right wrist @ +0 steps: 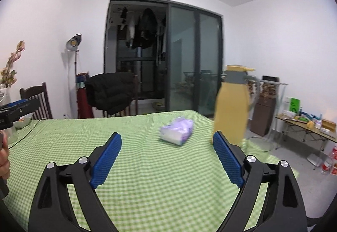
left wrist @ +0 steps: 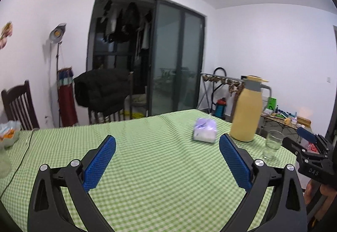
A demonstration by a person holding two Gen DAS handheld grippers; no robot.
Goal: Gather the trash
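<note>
one tissue pack [left wrist: 205, 130], one yellow flask [left wrist: 246, 110], one drinking glass [left wrist: 272, 144], two hand-held grippers [left wrist: 167, 145], two wooden chairs [left wrist: 18, 104]

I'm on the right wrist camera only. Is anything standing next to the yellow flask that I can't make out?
Observer: Yes, a clear drinking glass stands on the tablecloth, just right of the flask and apart from it.
Operator: Anything on the floor behind the flask?
Observer: A blue bottle with a red top, near the drying rack's legs.
Operator: Is my left gripper open?
Observer: The left gripper is open and empty, over bare cloth.
</note>
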